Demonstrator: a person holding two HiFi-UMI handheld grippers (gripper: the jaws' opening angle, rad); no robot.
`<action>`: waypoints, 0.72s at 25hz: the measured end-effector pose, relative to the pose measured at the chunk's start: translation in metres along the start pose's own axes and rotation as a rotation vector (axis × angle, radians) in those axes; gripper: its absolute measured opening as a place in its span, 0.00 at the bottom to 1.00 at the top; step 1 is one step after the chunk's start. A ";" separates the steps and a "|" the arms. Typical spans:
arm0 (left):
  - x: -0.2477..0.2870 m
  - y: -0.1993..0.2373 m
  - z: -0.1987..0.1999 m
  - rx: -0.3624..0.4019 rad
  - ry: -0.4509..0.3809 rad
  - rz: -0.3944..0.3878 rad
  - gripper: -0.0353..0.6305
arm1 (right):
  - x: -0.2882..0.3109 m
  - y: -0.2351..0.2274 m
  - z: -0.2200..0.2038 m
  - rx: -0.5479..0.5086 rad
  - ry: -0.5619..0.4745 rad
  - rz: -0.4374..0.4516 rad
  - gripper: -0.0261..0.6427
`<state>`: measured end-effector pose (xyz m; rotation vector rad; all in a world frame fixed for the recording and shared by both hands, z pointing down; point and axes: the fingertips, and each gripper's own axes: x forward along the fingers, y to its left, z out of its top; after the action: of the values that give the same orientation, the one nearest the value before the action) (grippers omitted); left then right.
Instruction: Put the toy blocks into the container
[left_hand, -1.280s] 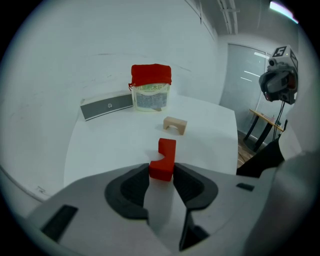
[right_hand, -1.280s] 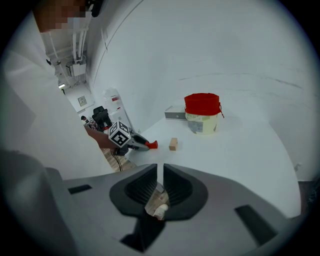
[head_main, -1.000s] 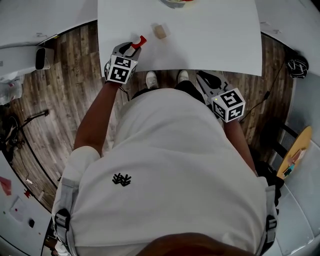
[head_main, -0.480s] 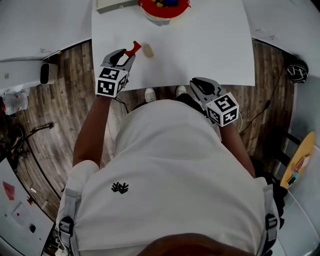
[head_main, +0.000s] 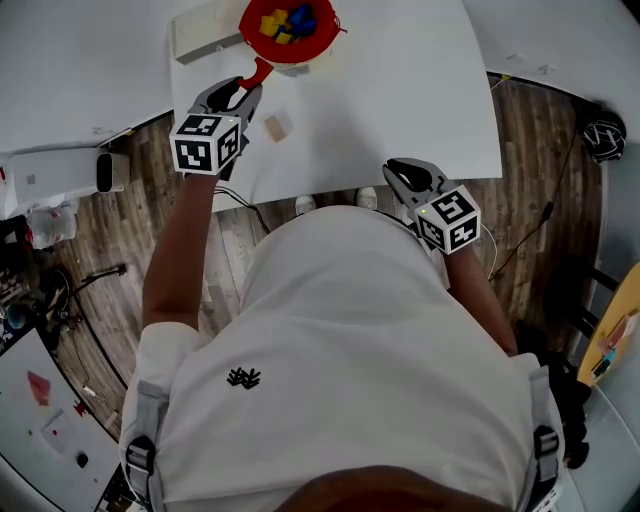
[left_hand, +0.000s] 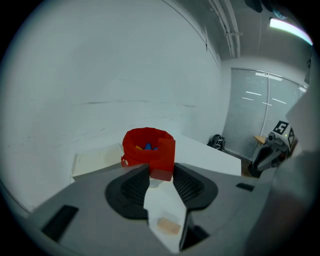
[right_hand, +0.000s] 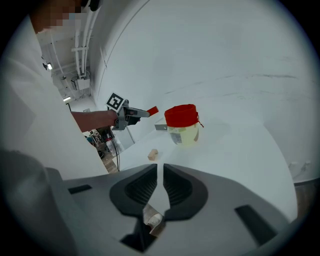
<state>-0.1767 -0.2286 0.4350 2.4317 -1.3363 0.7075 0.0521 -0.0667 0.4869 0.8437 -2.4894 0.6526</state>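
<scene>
Grips a red block (head_main: 262, 70) in the left claw (head_main: 245, 88), jaws clenched on its near end, raised off the table (head_main: 420, 90). Sticks out ahead of the jaws, long axis in line with the claw, free end aimed up and to the right in the head view, toward the red container (head_main: 318, 48). Hangs just short of the container's near rim, slightly to its left; probably needs only a short carry forward and right to get over the opening before release. Shows yellow and blue blocks (head_main: 285, 22) inside. Leaves a tan block (head_main: 277, 126) flat on the table, just behind the left claw, long axis hard to tell. Holds the right claw (head_main: 398, 172) back at the table's near edge, well apart, jaws almost together on nothing. Puts the left hand far nearer the container.
</scene>
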 end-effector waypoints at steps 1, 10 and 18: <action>0.005 0.000 0.009 0.001 -0.005 0.003 0.28 | -0.003 -0.005 -0.002 0.004 -0.002 -0.001 0.10; 0.052 0.013 0.050 0.044 0.032 0.051 0.28 | -0.016 -0.035 -0.004 0.026 -0.025 0.006 0.10; 0.105 0.039 0.054 0.084 0.145 0.110 0.28 | -0.024 -0.063 -0.007 0.029 -0.030 0.015 0.10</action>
<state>-0.1470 -0.3489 0.4463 2.3322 -1.4178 0.9666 0.1120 -0.0965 0.4976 0.8525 -2.5211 0.6877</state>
